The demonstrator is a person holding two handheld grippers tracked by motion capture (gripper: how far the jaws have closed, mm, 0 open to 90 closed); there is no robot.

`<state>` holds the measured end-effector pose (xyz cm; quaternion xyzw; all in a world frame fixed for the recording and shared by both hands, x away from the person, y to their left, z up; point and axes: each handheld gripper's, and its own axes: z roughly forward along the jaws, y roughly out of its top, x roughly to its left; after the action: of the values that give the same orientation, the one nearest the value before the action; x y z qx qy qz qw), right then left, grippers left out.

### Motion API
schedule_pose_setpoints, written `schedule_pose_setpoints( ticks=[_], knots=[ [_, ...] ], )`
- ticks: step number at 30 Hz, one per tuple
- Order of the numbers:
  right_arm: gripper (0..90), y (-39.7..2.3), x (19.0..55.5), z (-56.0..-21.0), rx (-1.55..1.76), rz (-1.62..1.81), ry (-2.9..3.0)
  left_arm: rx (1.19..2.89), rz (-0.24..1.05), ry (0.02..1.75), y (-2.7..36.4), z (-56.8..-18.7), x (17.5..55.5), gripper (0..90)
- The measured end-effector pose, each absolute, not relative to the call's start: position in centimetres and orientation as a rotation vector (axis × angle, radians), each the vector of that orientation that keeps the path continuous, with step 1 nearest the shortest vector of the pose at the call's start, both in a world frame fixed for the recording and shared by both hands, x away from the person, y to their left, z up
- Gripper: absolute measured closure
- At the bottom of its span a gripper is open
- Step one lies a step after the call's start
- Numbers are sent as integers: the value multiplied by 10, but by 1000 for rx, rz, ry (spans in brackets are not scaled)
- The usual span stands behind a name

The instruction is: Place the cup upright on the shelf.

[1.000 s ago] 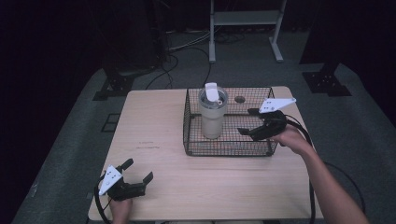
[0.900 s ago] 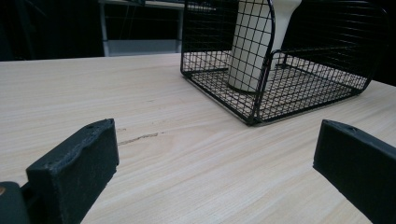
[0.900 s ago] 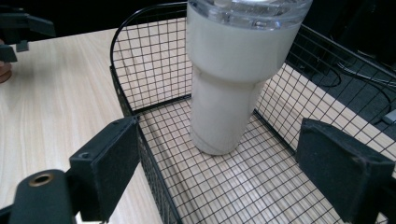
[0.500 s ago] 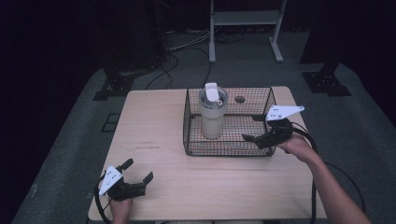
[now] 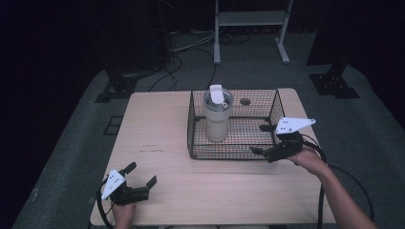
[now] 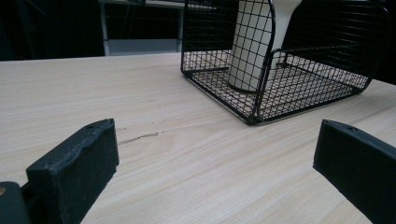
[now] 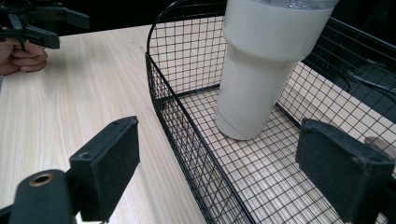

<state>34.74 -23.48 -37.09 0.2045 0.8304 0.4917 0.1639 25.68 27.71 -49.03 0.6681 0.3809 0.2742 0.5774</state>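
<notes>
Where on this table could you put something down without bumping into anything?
The widest bare wood on the table lies left of the wire basket, reaching down to the left gripper. The front strip between the two grippers is free too. The basket's right front corner is crowded: the right gripper hangs there, and the tumbler stands inside.

Tumbler in a wire basket
The cream tumbler (image 5: 218, 117) stands upright in the basket (image 5: 193, 125); the right gripper (image 5: 262, 139), jaws apart, hovers at its near-right corner.
</notes>
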Motion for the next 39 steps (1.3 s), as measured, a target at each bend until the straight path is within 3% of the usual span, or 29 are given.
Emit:
schedule_pose_setpoints(
  ticks=[39],
  knots=[
    [132,-249,300,-416,603,1461,2396,1562,647,892,277,-490,257,0]
  ],
)
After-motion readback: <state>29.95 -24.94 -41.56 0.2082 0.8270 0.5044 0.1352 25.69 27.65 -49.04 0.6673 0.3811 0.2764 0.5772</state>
